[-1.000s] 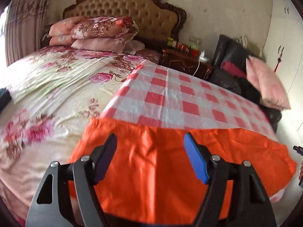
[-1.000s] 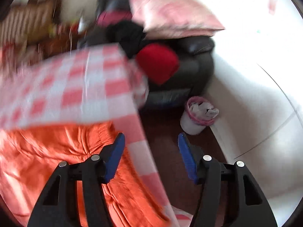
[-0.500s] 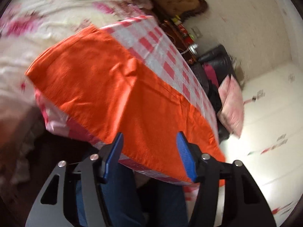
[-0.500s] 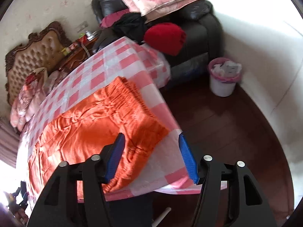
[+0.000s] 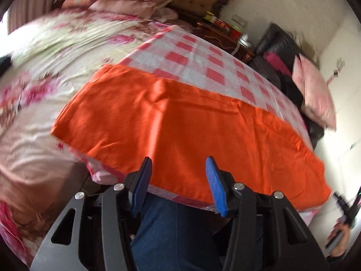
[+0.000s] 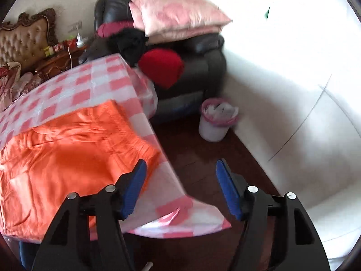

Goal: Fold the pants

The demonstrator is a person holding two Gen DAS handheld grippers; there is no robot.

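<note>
Left wrist view shows the orange pants [image 5: 180,122] laid flat along the near edge of the bench [image 5: 203,67], on its pink checked cloth, probably so a fold can be made on an even surface. The left claw [image 5: 178,185] hangs released and empty just off that edge, above the person's jeans. In the right wrist view the right claw [image 6: 180,189] is likewise spread wide, holding nothing, near the gathered waistband end [image 6: 126,131], a likely first grip point.

bright daylight, blown-out whites, motion blur, fisheye-warped edges.
</note>
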